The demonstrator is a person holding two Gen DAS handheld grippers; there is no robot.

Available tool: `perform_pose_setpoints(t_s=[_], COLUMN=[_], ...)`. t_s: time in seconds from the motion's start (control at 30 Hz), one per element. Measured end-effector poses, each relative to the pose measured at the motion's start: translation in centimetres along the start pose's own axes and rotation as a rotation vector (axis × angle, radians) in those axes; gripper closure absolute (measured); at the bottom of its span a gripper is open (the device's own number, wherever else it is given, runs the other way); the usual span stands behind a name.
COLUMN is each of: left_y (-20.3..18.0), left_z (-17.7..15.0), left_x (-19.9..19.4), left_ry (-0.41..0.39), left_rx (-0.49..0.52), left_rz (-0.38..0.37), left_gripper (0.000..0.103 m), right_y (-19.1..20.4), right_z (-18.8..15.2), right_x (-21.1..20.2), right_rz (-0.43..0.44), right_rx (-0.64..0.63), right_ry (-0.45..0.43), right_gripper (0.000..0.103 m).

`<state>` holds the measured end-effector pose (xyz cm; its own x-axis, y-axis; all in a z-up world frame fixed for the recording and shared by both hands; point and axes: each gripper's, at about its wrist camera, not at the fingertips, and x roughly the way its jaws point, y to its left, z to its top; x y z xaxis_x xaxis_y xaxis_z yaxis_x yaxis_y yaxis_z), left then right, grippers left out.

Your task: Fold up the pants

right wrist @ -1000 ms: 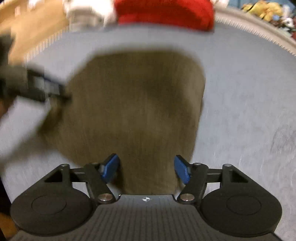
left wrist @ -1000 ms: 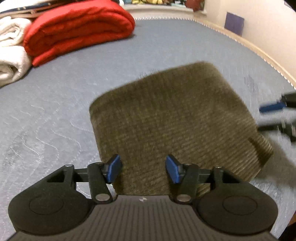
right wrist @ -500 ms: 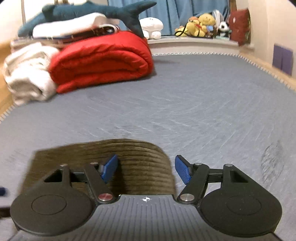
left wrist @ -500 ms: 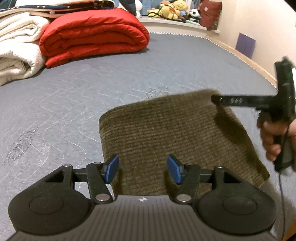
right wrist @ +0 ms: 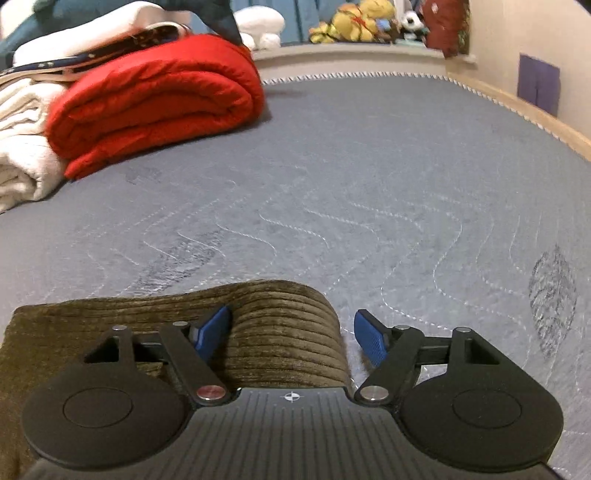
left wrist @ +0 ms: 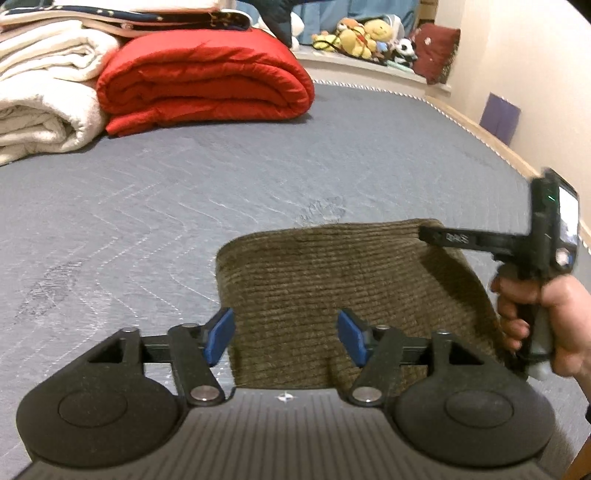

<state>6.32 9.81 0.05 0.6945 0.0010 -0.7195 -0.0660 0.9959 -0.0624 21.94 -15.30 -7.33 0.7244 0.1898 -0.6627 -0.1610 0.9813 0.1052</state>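
A folded pair of olive-brown corduroy pants (left wrist: 351, 291) lies as a compact rectangle on a grey-blue quilted mattress (left wrist: 184, 206), close to the near edge. The left gripper (left wrist: 286, 332) hovers over the near left part of the bundle; its jaws are opening, with the fabric lying below and between the blue pads (left wrist: 219, 334), which do not press on it. The right gripper (right wrist: 291, 338) sits over the bundle's right end, where the cloth rounds into a fold. Its jaws are also opening, and the fold lies between the pads without being pinched. From the left gripper's camera, a hand (left wrist: 546, 317) grips the right tool's handle beside the pants. At the far side of the mattress rest a folded red quilt (left wrist: 207, 88) and, just beside it, rolled white blankets (left wrist: 44, 107). Soft toys (left wrist: 362, 33) line a ledge beyond.
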Motion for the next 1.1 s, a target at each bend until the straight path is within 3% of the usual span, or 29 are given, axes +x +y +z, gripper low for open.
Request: perform_pose_setpoints(t_s=[0.13,0.3,0.4,0.47,0.57,0.7,0.77,0.83,0.93,1.1], left_y=[0.1,-0.5,-1.3,-1.7,-2.3,-3.3,-3.9,-4.4,-4.8,-4.9], left_z=[0.6,-0.2,-1.1,-1.7,-3.2,-5.8,-7.0,-7.5,-7.4,-7.4], left_x=[-2.4,-5.5,-7.4,-8.2,-8.1,-7.3,-7.2,-6.9,-6.8,-5.7], left_ry=[-0.045,-0.142,-0.179,-0.172,-0.070,0.056,0.074,0.098,0.097,0.088], left_rx=[-0.022,-0.041,-0.069,-0.087,-0.127,-0.161,-0.163,-0.137,-0.115,-0.096], left_rz=[0.018,0.046,0.080,0.057,0.071,0.030,0.058,0.075,0.061,0.116], left_gripper=[0.017,0.002,0.002,0.001,0.001,0.001,0.001,0.001,0.001,0.001], right_y=[-0.1,0.8,2.0,2.2,1.4,0.7,0.5,1.1,1.6,2.7], right_z=[0.3,-0.9,-1.8,-2.0,-3.2,-6.8,-8.8,-10.1,-10.6,-10.5], right_x=[-3.8,-11.7,-17.8,-21.0,-24.3,-25.2,-24.5,-23.4,-22.7,-23.1], right_rz=[0.004,0.038,0.029,0.031,0.095,0.104,0.046,-0.064,-0.025,-0.020], right_rx=[-0.036,-0.154,-0.239,-0.212,-0.102,-0.090,-0.140,-0.177,-0.191,-0.251], right_ry=[-0.029,-0.092,-0.164,-0.172,-0.114,-0.036,-0.047,-0.005,0.004,-0.035], right_gripper=[0.021,0.015,0.006,0.002,0.001,0.001,0.001,0.001,0.001,0.001])
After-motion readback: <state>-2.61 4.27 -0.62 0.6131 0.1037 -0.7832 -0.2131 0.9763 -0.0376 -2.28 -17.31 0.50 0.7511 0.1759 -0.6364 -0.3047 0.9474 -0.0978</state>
